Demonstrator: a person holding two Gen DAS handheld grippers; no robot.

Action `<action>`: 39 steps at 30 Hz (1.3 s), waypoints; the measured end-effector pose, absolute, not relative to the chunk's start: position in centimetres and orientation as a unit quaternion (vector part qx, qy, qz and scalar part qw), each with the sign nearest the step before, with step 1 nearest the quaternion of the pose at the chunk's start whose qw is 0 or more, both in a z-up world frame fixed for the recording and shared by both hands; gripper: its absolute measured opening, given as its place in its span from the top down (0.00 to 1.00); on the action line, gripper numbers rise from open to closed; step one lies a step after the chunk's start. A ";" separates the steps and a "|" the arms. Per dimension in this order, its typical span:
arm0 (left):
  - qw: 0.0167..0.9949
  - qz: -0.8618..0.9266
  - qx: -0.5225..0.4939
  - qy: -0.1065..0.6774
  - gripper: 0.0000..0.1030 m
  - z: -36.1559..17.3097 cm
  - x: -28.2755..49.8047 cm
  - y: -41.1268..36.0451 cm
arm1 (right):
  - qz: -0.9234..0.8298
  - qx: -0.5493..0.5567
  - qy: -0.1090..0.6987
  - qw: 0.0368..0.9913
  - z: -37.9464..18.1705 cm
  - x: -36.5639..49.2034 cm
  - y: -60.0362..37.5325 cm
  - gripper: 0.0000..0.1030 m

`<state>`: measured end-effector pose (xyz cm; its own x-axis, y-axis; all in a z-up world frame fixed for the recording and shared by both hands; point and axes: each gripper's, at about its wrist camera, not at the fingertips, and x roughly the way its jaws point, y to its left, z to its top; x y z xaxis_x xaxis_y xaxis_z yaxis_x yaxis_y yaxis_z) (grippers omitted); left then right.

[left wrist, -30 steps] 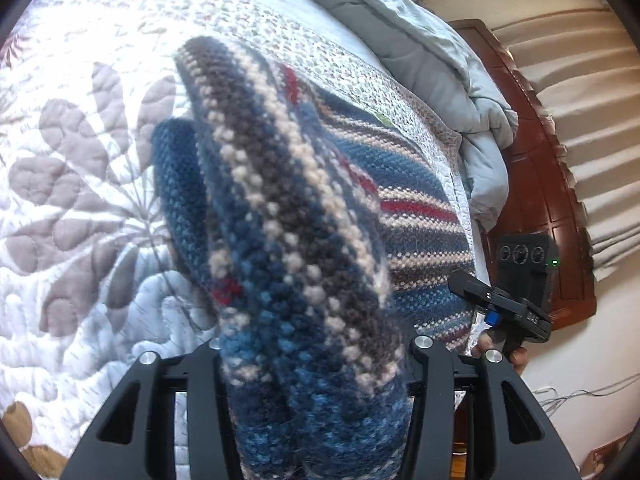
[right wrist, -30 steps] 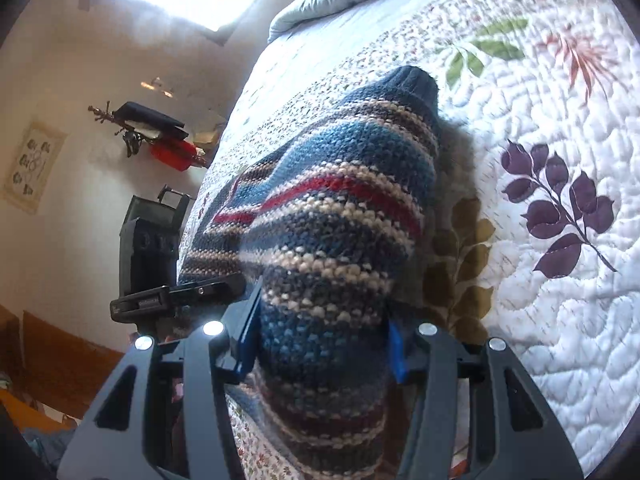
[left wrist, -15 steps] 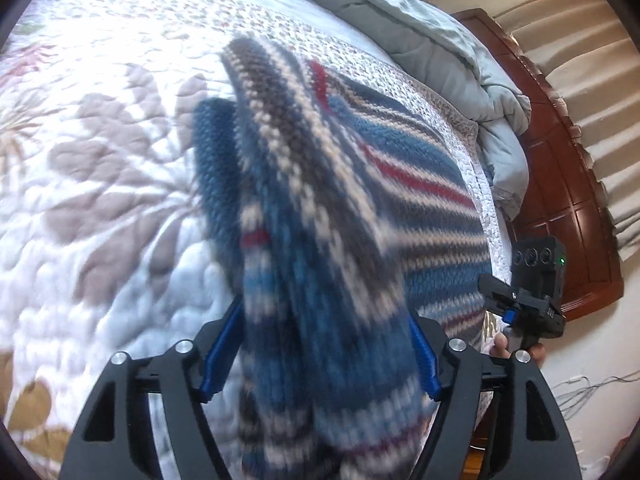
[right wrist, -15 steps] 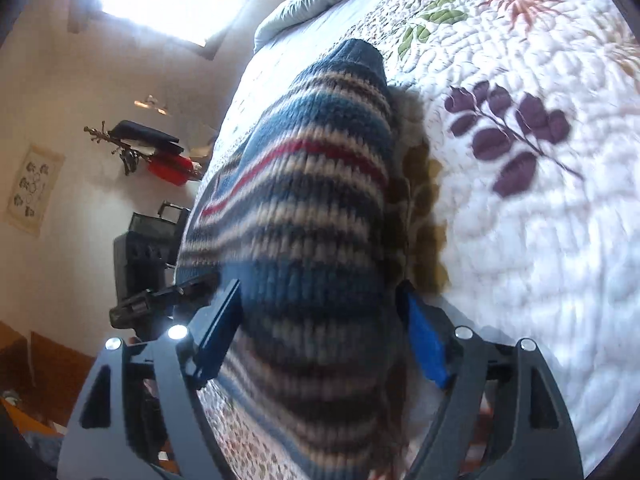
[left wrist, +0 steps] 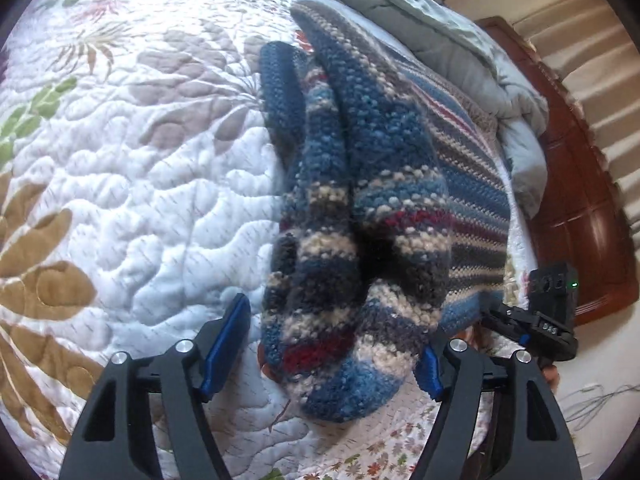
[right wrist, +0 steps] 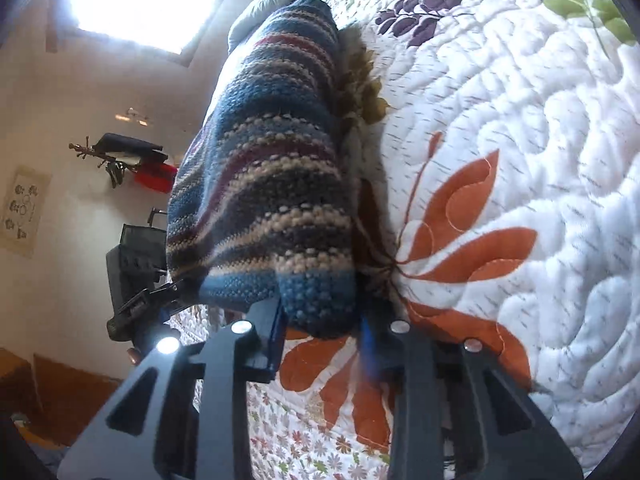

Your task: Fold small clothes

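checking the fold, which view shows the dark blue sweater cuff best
The left wrist view: the dark blue cuff lies unobstructed on the quilt beside the striped sweater. The right wrist view shows only its far end, foreshortened.

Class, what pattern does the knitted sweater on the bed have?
The sweater has horizontal stripes of blue, cream, grey and red, clearest in the left wrist view.

The sweater (left wrist: 360, 216) lies on the quilt (left wrist: 132, 200), bunched between the left gripper (left wrist: 332, 354)'s jaws and stretching ahead of them. Its other end sits between the right gripper (right wrist: 322, 330)'s jaws. A duvet (left wrist: 460, 52) lies beyond the sweater.
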<state>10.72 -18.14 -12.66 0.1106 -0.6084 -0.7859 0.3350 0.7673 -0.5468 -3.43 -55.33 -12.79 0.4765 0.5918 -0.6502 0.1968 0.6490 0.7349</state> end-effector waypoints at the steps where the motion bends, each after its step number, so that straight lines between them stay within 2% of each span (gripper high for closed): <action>1: 0.739 -0.317 -0.109 0.584 0.28 -12.6 10.5 -18.3 | 0.126 0.393 0.495 0.765 -12.9 -3.5 -55.2 0.73; 4: 0.748 -0.295 -0.100 0.586 0.28 -11.9 9.8 -19.1 | 0.113 0.397 0.491 0.767 -12.5 -4.1 -54.9 0.70; 8: 0.771 -0.255 -0.069 0.579 0.26 -10.3 7.7 -19.0 | 0.086 0.386 0.489 0.777 -10.9 -6.4 -52.8 0.52; 9: 0.776 -0.249 -0.059 0.577 0.26 -10.0 6.9 -18.8 | 0.078 0.378 0.491 0.781 -10.5 -7.1 -52.4 0.40; 14: 0.794 -0.183 0.000 0.580 0.20 -9.6 2.1 -18.8 | -0.009 0.312 0.505 0.805 -8.7 -12.1 -49.3 0.11; 16: 0.804 -0.152 0.032 0.574 0.13 -9.6 -0.3 -18.5 | -0.060 0.262 0.521 0.810 -8.4 -13.9 -48.1 0.11; 23: 0.818 -0.092 0.063 0.564 0.13 -8.3 -4.9 -17.6 | -0.110 0.215 0.523 0.818 -7.4 -18.8 -45.3 0.07; 29: 0.844 -0.097 0.084 0.521 0.12 -3.7 -6.8 -17.5 | -0.120 0.178 0.502 0.838 -2.7 -18.4 -43.7 0.07; 39: 0.876 -0.113 0.058 0.465 0.08 2.8 -8.3 -17.1 | -0.091 0.124 0.464 0.872 3.3 -17.4 -40.3 0.06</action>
<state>-8.27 -17.11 2.78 0.5413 -0.1437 -0.8285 0.2513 0.9679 -0.0036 -17.37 -40.29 3.33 0.5529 -0.0437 -0.8321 0.2729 0.9530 0.1314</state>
